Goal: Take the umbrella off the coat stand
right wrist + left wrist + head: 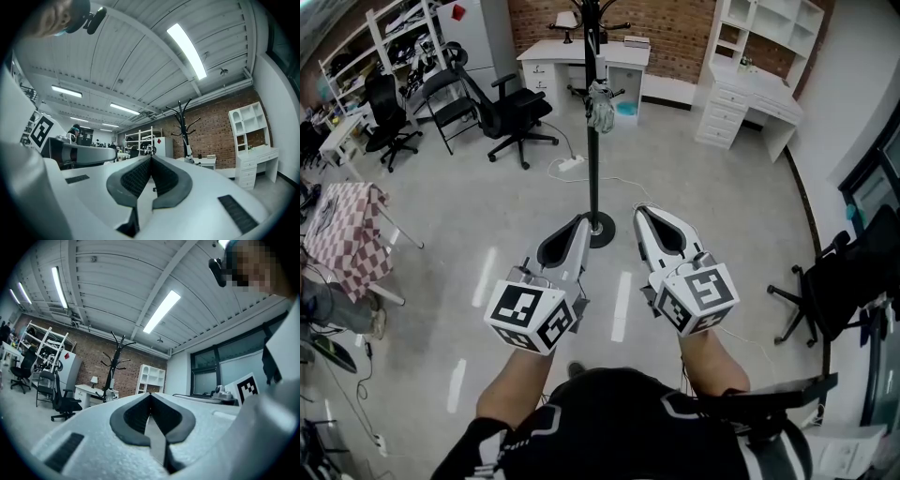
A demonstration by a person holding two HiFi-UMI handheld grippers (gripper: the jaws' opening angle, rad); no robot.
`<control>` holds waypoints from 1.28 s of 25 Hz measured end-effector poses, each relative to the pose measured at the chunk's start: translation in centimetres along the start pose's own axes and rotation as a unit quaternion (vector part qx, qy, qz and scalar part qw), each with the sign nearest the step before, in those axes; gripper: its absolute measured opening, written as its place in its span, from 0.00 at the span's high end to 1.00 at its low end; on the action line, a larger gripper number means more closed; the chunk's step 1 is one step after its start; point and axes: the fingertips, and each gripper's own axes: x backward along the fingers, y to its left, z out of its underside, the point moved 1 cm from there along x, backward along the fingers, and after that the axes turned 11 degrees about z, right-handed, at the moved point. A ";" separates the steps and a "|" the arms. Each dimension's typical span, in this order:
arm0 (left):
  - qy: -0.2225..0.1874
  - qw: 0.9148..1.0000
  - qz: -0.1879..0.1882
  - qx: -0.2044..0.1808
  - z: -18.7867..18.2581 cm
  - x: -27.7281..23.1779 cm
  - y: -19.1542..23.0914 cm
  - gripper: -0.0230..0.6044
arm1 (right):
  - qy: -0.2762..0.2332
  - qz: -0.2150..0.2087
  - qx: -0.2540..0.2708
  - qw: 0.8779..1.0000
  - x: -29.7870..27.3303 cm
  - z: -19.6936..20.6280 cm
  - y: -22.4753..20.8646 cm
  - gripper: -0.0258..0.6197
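Left gripper (580,221) and right gripper (640,214), jaws pressed together on nothing, hover side by side before the coat stand (593,169). A folded umbrella (601,106) hangs on its pole, with an office chair (512,116) and a white table (546,54) beyond.

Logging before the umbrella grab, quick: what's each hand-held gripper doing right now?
Left hand-held gripper: closed, holding nothing.
Right hand-held gripper: closed, holding nothing.
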 end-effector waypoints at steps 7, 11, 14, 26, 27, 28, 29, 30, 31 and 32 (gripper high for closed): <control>-0.006 1.000 0.013 0.007 0.2 1.3 1.3 0.95 | 0.003 0.009 0.006 1.000 -0.7 0.6 1.8 0.95; -0.008 1.000 0.020 0.006 -0.2 2.0 2.4 0.95 | 0.002 0.021 0.010 1.000 -1.4 0.5 2.5 0.95; -0.008 1.000 0.026 0.007 -0.2 2.7 3.2 0.95 | 0.000 0.030 0.009 1.000 -1.7 0.6 3.1 0.95; -0.008 0.999 0.045 0.007 -0.6 4.5 4.5 0.95 | -0.004 0.044 0.017 0.999 -2.1 0.6 5.6 0.95; -0.009 0.999 0.047 0.006 -0.7 4.5 4.6 0.95 | -0.006 0.045 0.018 0.999 -2.2 0.5 5.7 0.95; -0.009 0.999 0.048 0.004 -0.8 4.6 4.7 0.95 | -0.006 0.046 0.019 0.999 -2.3 0.5 5.8 0.95; -0.010 0.999 0.049 0.003 -0.9 4.7 4.8 0.95 | -0.006 0.046 0.020 0.999 -2.5 0.5 6.0 0.95; -0.009 0.999 0.050 0.003 -0.9 4.7 5.0 0.95 | -0.006 0.046 0.021 0.999 -2.6 0.5 6.1 0.95; -0.008 0.999 0.051 0.004 -0.9 4.7 5.2 0.95 | -0.005 0.047 0.021 0.999 -2.7 0.5 6.2 0.95; -0.007 0.999 0.052 0.005 -0.9 4.6 5.3 0.95 | -0.005 0.048 0.020 0.999 -2.8 0.5 6.2 0.95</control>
